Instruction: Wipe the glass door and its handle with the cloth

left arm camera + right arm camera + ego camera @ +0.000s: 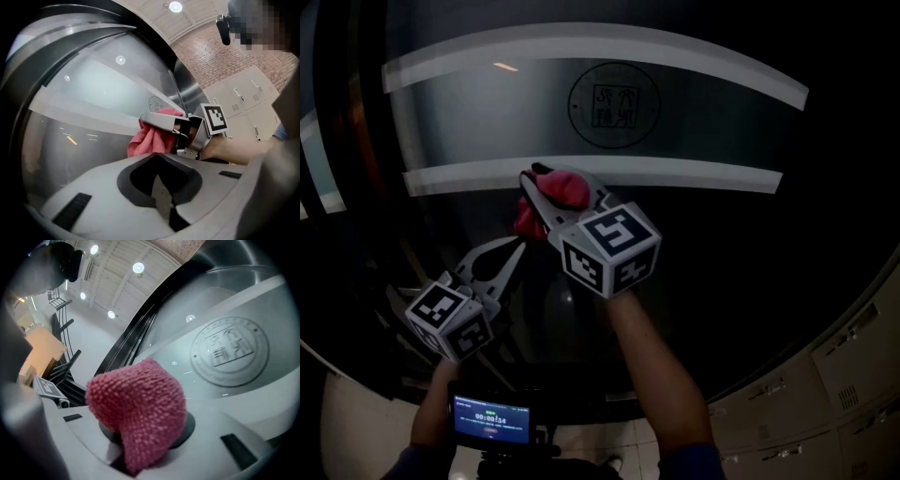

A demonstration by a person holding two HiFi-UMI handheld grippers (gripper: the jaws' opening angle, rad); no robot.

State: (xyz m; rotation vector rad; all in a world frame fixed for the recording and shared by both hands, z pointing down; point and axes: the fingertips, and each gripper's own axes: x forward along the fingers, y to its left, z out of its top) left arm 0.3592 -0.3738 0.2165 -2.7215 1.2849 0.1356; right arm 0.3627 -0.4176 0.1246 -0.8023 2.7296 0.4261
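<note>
Just below the round emblem point(614, 105) on the glass door point(722, 197), the right tongs point(555, 187) are clamping the red cloth point(565, 191), jaws closed down on a bunched wad of it. The wad is bulging out past the tips and looks to be pressing on the glass at the frosted band point(703, 174) under the emblem. Contact is a judgement, as I'm not seeing a clear gap or touch line.

The left tongs point(518, 247) are sitting further below the emblem and to its left, jaws closed together and gripping nothing. Their tips are pointing up toward the cloth and are near it but apart.

Progress: I'm reading this as mid-wipe on the middle of the pane. The glass is showing no streaks or wet marks, so I'm not able to say which areas are done. Judging by the cloth position, the zones above the emblem and well below it are likely pending.

Handle: I'm not making one out in any view, so I'm counting that part as not done.
</note>
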